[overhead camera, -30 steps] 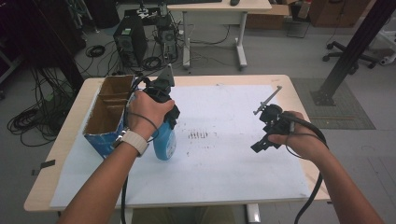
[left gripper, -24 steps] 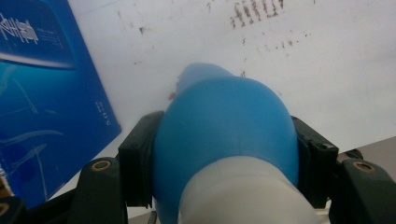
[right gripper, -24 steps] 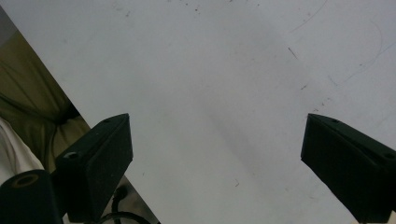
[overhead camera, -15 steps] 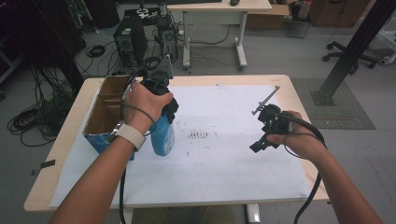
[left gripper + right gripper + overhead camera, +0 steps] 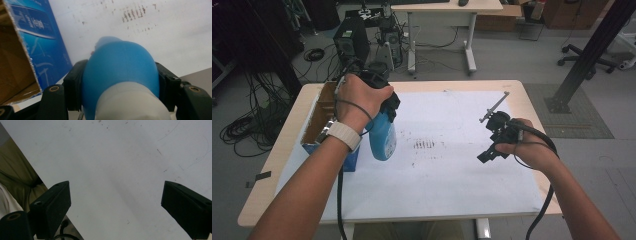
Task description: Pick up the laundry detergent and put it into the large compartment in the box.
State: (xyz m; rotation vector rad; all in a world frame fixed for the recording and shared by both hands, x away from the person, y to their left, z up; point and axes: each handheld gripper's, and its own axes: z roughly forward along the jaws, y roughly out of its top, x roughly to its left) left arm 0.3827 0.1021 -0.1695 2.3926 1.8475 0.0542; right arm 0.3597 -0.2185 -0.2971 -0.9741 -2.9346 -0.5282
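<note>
Left gripper (image 5: 120, 100): clamped on blue bottle (image 5: 382, 137), lifted off white sheet (image 5: 447, 170), beside the open box (image 5: 319, 117).
Right gripper (image 5: 115, 202): spread wide, empty, idle over the sheet.

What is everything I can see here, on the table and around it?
Bottle: one, blue with a white neck, clamped in the left hand-held gripper beside the box.
Box: one, blue outside, brown cardboard inside, open, at the table's left edge.
Sheet: one, white, smudged with dark marks, covering most of the table.
Table: one, light wood.
Desk: one, pale, behind the table.
Cables: several, black, on the floor at left.
Left hand-held gripper: one, black, shut on the bottle.
Right hand-held gripper: one, black, jaws open over the sheet.
</note>
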